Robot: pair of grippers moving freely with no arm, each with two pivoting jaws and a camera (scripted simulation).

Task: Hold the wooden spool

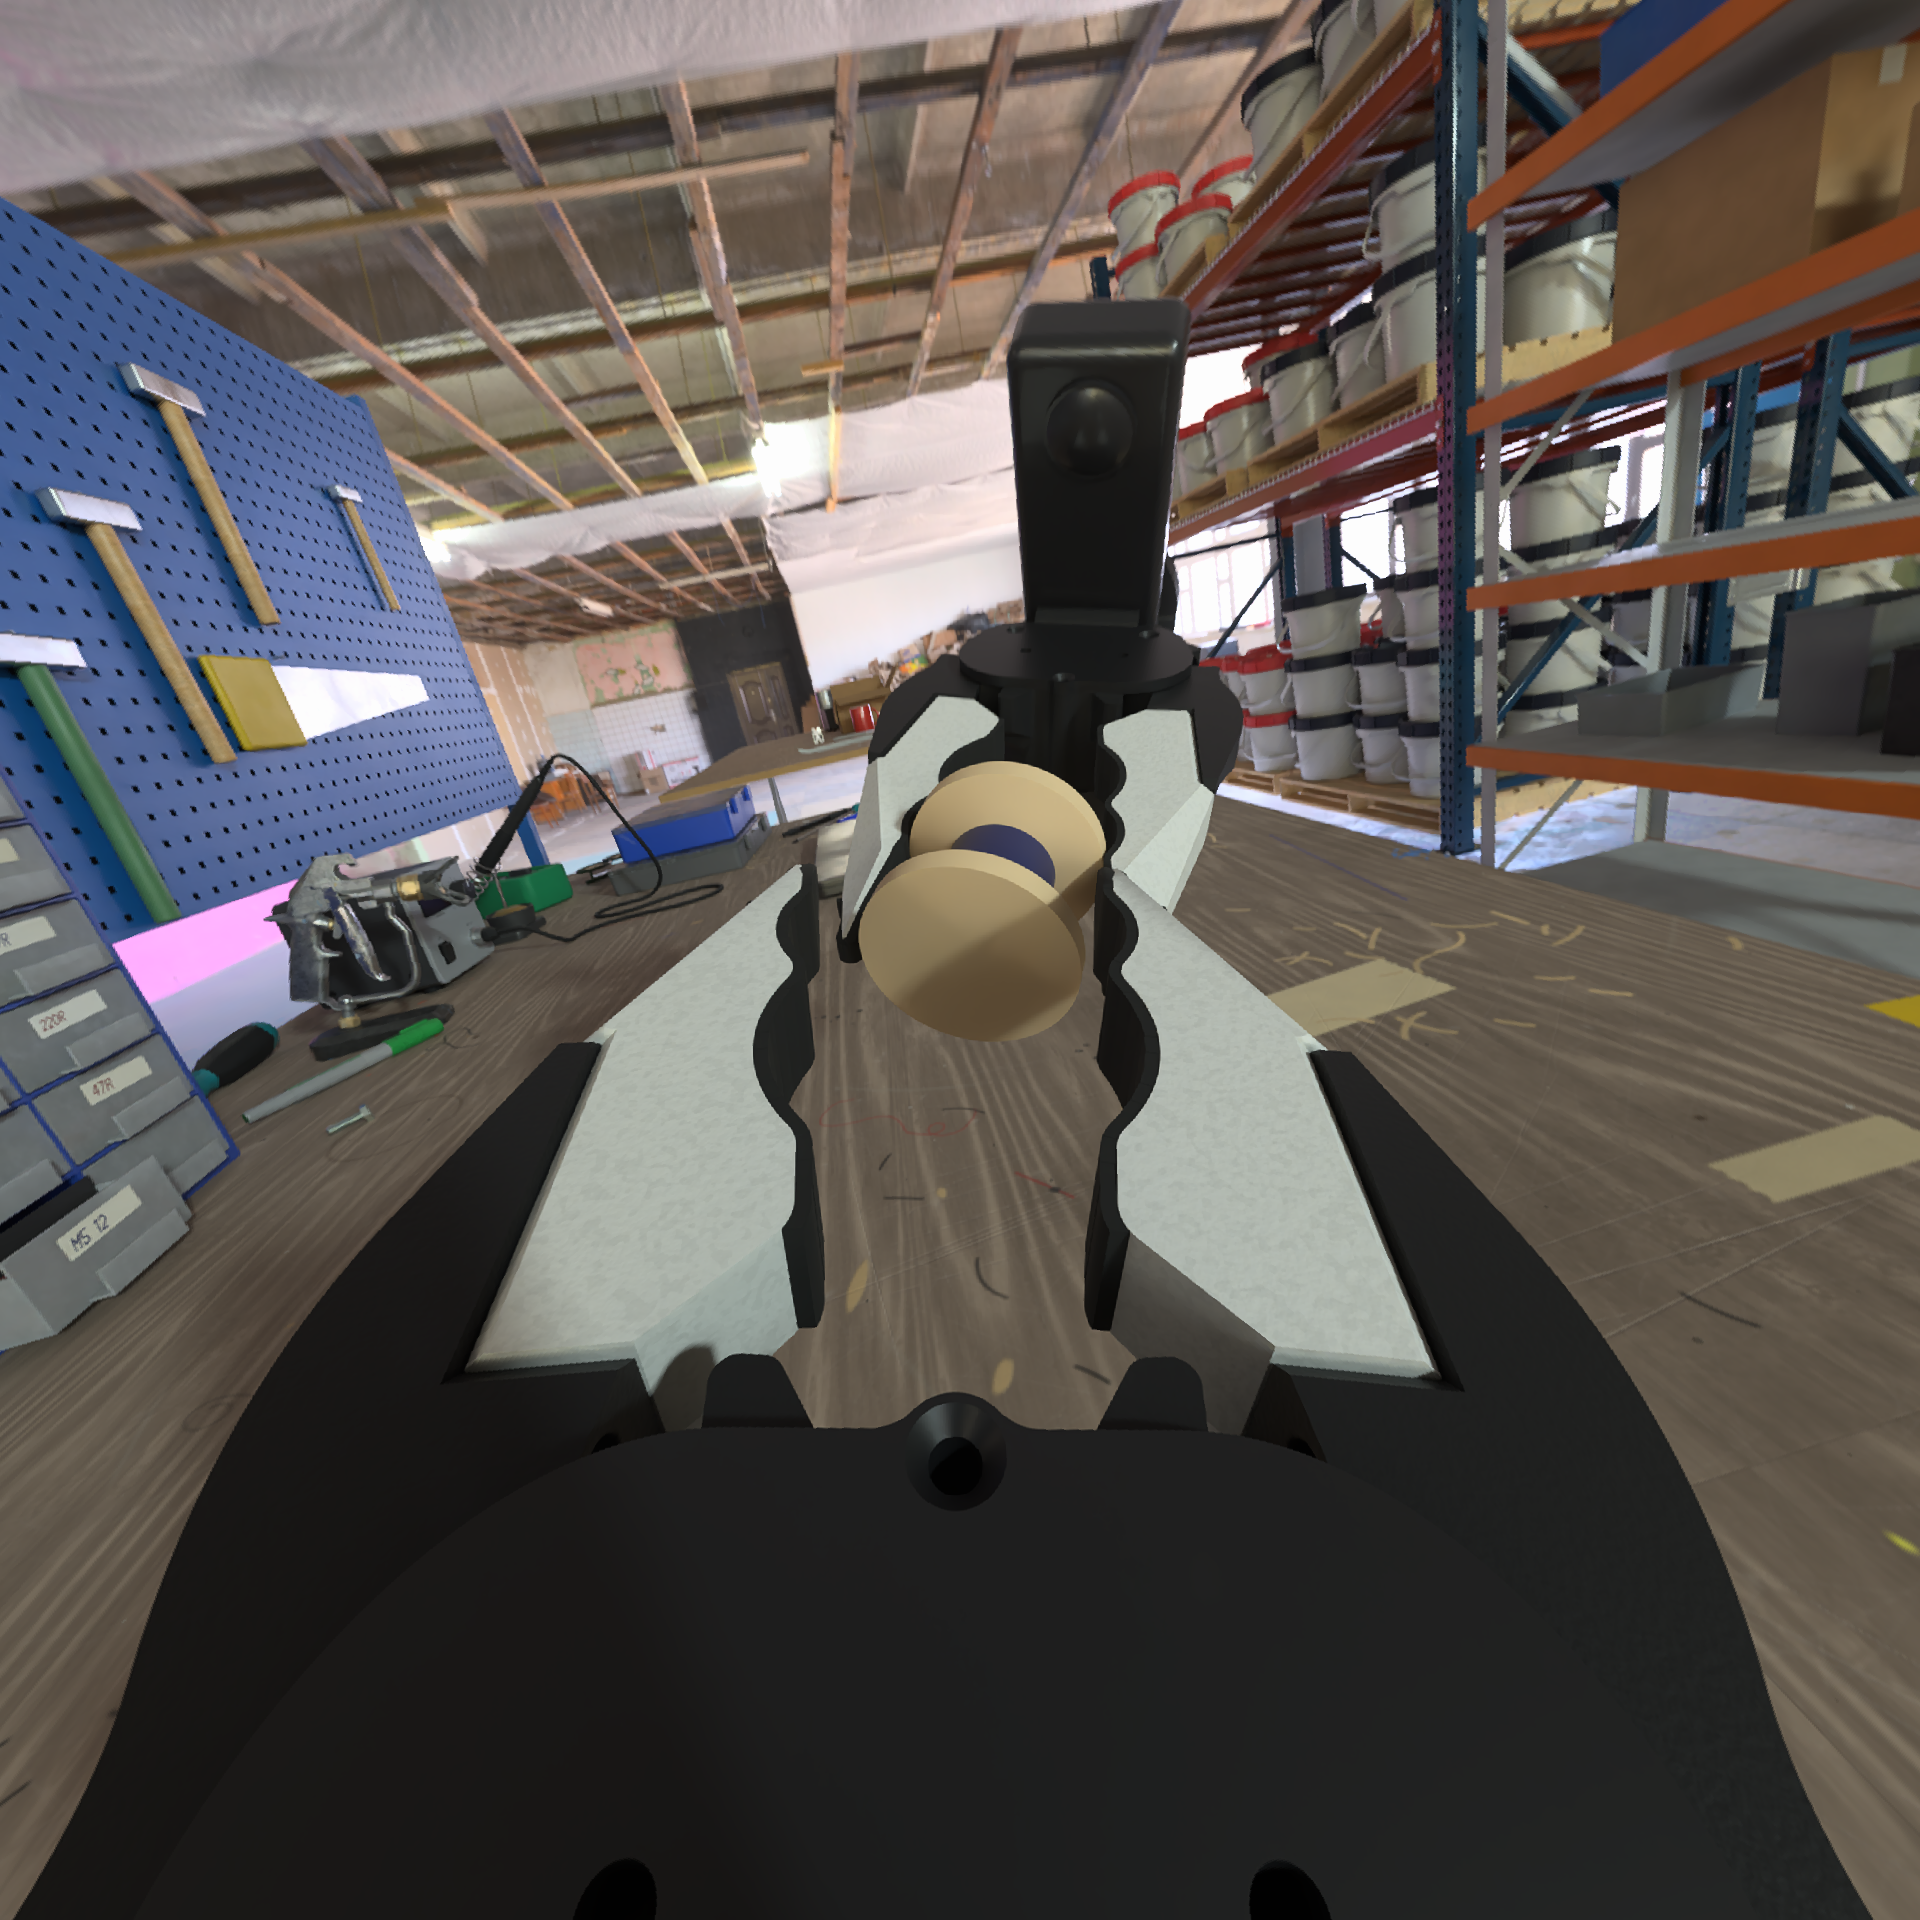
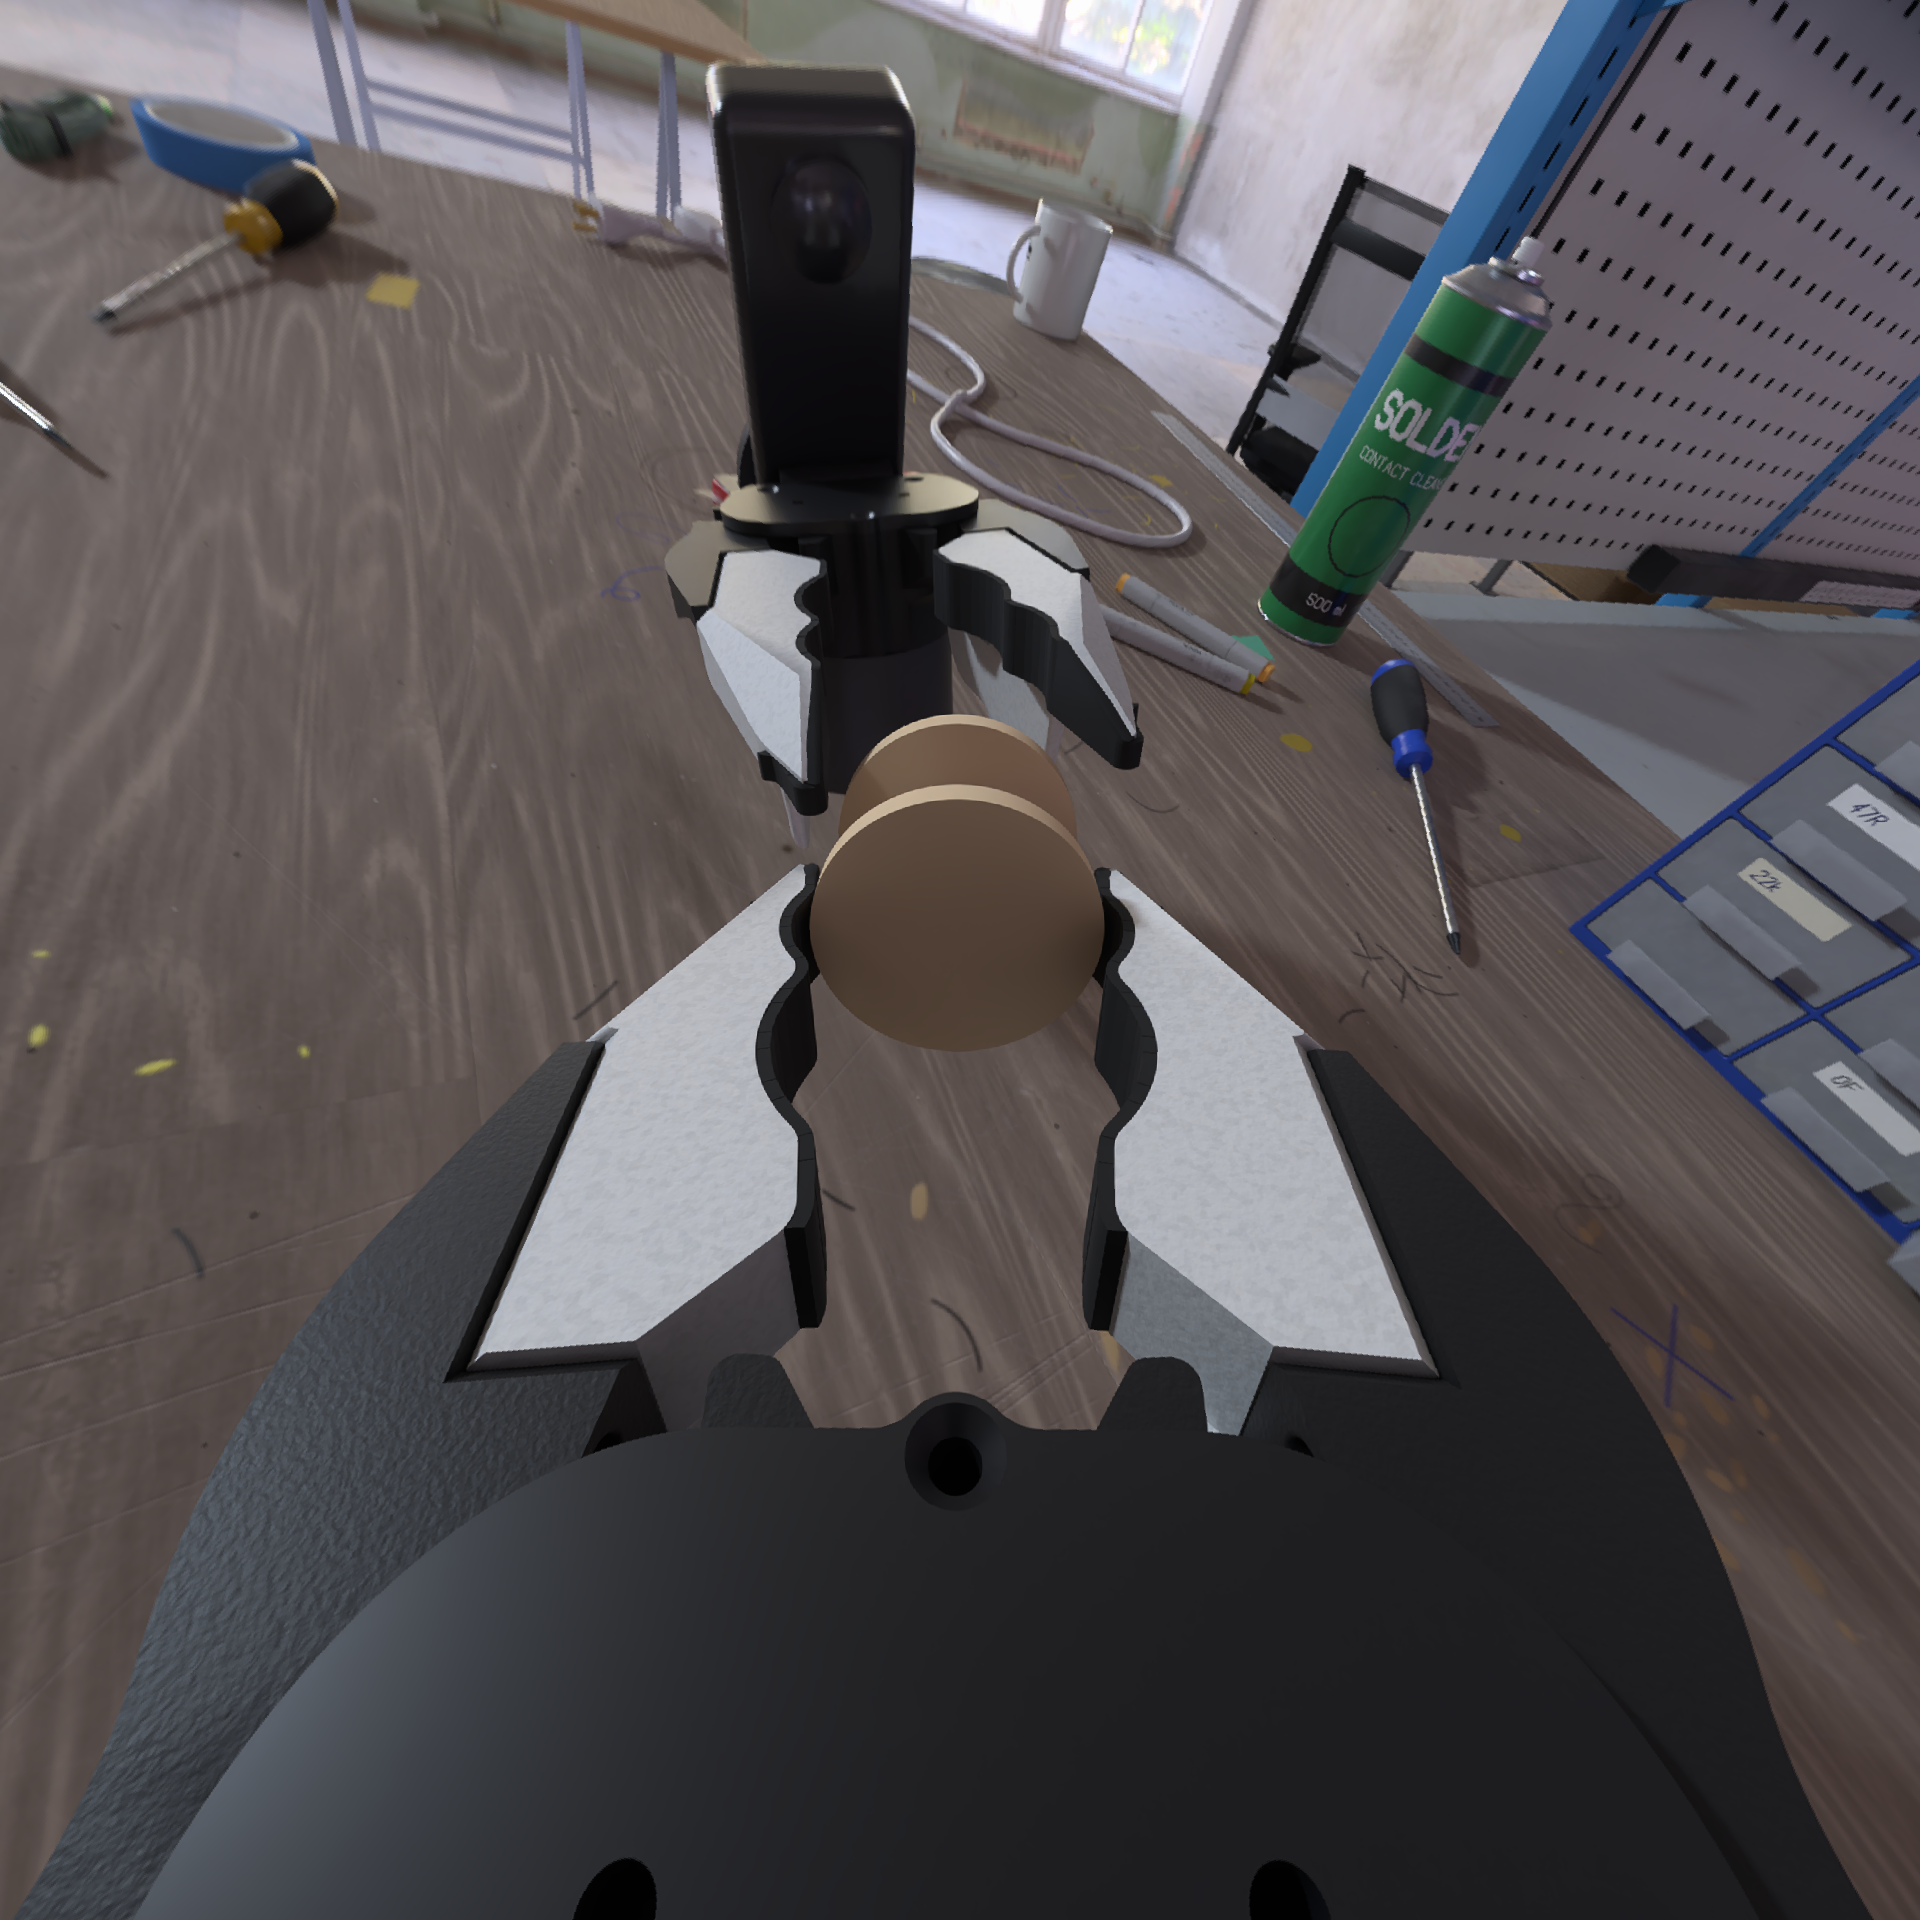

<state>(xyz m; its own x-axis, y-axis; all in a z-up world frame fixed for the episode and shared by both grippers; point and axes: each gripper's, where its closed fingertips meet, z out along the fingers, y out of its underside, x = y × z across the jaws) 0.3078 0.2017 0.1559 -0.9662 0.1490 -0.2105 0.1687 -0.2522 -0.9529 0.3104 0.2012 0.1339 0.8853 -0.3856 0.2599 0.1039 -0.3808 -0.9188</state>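
the workbench [image 2: 312,727] is the biggest thing here, a dark wood-grain top running under the wooden spool [image 2: 956,935] on every side. the spool does not rest on it; it hangs clear above the surface, lying on its side with one round flange facing each camera. a blue pegboard [image 1: 125,468] with hammers stands well off to one side of the spool, past the bench edge.

the right gripper [image 2: 956,894] comes next. in its own view the spool's near flange fills the space between its two fingertips and looks to touch both, so i judge this claw clamped on the spool and carrying it. the left gripper [image 1: 954,899] faces it from the spool's other end. its fingers stand apart. in the left wrist view the flange sits at the tips with a strip of bench showing on one side, and from the right wrist view its fingers splay wider than the spool. it straddles that end without pinching it.

a green spray can [image 2: 1403,447] and a blue-handled screwdriver [image 2: 1418,769] lie well apart from the spool and play no part.

as far as i can judge, the hold is achieved with one claw: spool lifted and gripped. what may be left is closing the second claw on its end and keeping the spool steady.
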